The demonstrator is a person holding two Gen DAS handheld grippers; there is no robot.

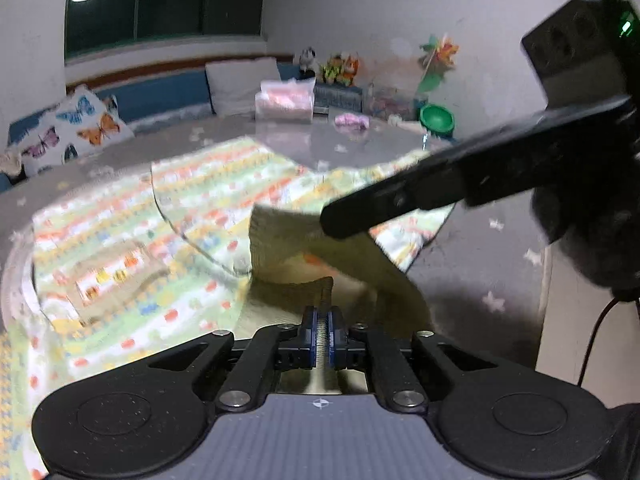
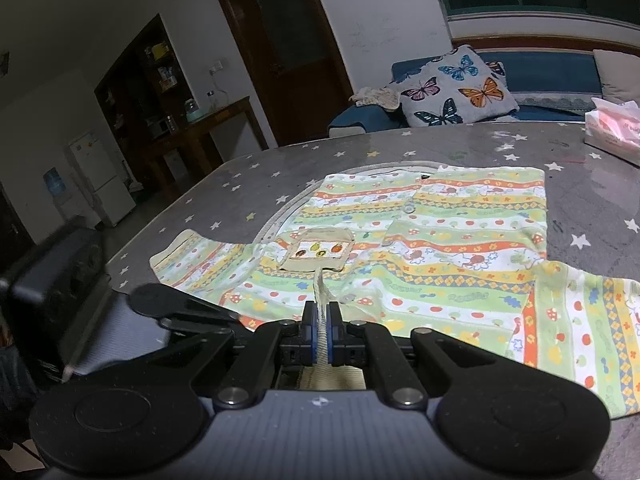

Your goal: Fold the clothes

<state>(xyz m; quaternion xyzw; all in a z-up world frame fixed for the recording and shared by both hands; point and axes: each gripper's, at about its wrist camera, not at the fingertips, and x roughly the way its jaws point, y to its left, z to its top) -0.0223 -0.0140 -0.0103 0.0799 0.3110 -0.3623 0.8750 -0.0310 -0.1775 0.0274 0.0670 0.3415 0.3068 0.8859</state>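
A thin, limp striped cotton shirt with fruit print [image 2: 432, 248] is spread over the grey star-patterned table [image 2: 248, 184], mid-frame. Its beige ribbed hem is pinched by the left gripper [image 1: 322, 326] and the right gripper [image 2: 320, 328]; light, floppy cloth is best taken at edges.

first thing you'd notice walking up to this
The bright striped shirt with fruit prints, spread across the grey star-dotted table. Both grippers are clamped shut on its beige trim at the near edge: the left gripper and the right gripper. Behind, a butterfly cushion leans on the blue sofa.
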